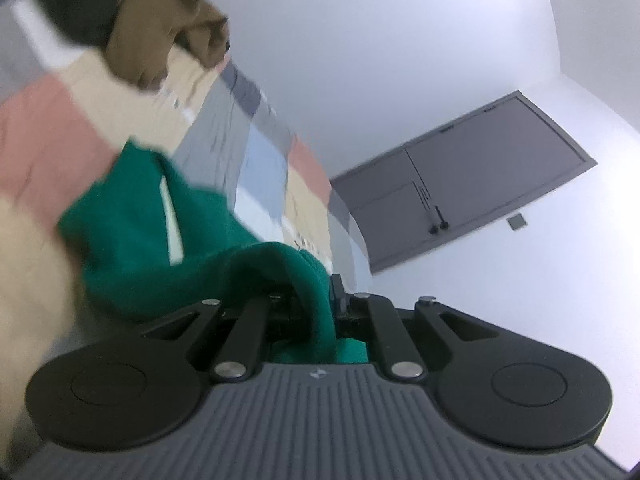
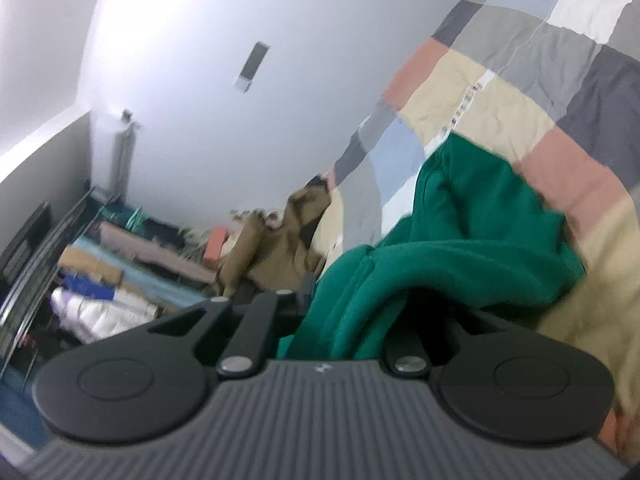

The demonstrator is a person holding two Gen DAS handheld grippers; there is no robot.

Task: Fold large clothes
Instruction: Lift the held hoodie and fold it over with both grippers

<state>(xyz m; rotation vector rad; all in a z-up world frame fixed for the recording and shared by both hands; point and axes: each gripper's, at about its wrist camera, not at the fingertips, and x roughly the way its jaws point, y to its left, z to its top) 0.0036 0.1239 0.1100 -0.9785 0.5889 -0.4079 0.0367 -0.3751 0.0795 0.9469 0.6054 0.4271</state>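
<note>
A green garment [image 1: 148, 236] with a white label hangs over the patchwork bedspread [image 1: 52, 128]. My left gripper [image 1: 316, 300] is shut on a fold of it; the cloth hides the fingertips. In the right wrist view the same green garment [image 2: 472, 236] drapes from the bedspread [image 2: 500, 92] into my right gripper [image 2: 340, 304], which is shut on a bunched fold. Both views are tilted and blurred.
A tan garment [image 1: 160, 28] lies on the bed, and shows in the right wrist view [image 2: 276, 248] at the bed's edge. Piles of clothes and bags [image 2: 104, 292] lie on the floor by the wall. A grey door [image 1: 460, 184] stands in the white wall.
</note>
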